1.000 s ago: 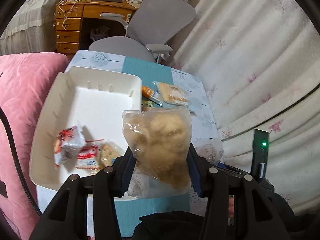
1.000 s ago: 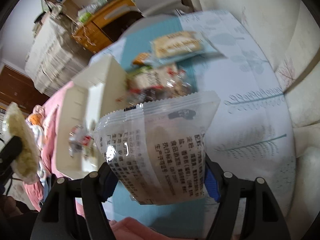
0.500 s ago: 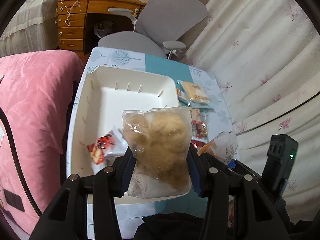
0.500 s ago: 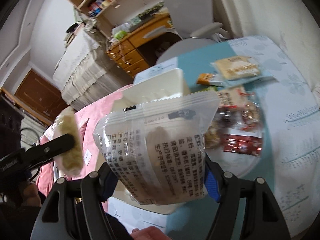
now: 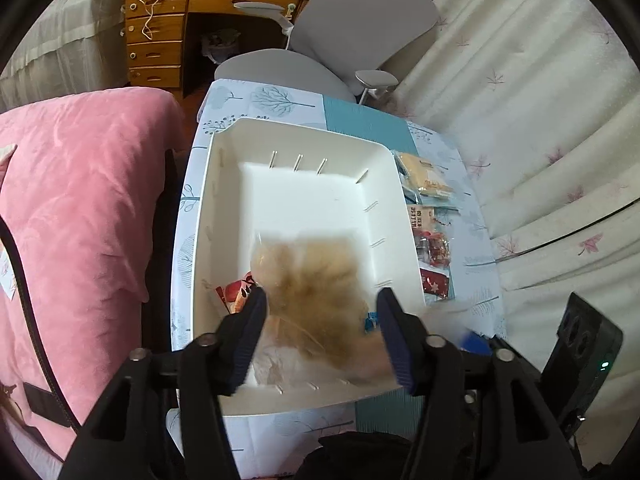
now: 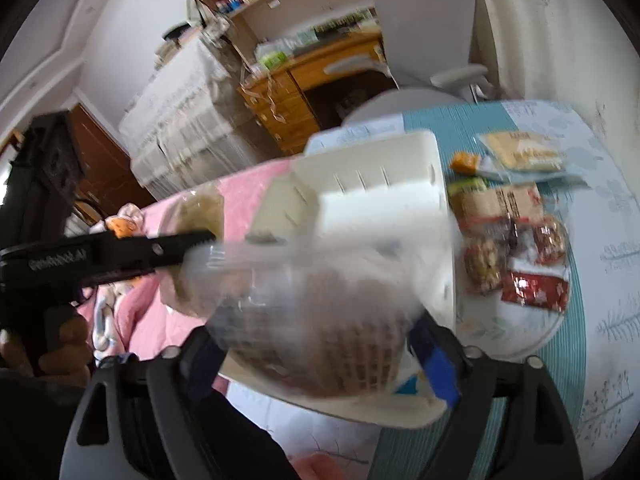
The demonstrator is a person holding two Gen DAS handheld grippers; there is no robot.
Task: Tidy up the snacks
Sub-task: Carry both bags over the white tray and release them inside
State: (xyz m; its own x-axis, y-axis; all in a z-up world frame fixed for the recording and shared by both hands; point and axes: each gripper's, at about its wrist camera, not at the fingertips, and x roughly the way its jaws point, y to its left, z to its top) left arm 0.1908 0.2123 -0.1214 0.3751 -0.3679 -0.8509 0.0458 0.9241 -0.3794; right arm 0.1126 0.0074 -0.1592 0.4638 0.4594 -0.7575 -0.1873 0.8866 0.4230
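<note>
Both grippers are over the white bin (image 5: pixel 224 216) right now, each letting go of a snack. The left gripper (image 5: pixel 320 312) has just been opening its jaws; the clear bag of brownish puffs (image 5: pixel 316 280) sits between them as a blur, apparently dropping, and the pads look clear of it, so I'd call that one released. Same on the right: the right gripper (image 6: pixel 324 344) has also just been spreading wide, and the printed packet (image 6: pixel 320 300) is smeared between its fingers above the near end of the bin, apparently falling free. Progress-wise, I'd say it's early to middle. One red and white packet (image 5: pixel 236 292) already lies in the near left corner of the bin, and these two make three. Still left on the table (image 6: pixel 592 304), right of the bin: a yellow cracker pack (image 6: pixel 524 156), an orange one, a tan one and several red and nutty packets (image 6: pixel 532 288).
</note>
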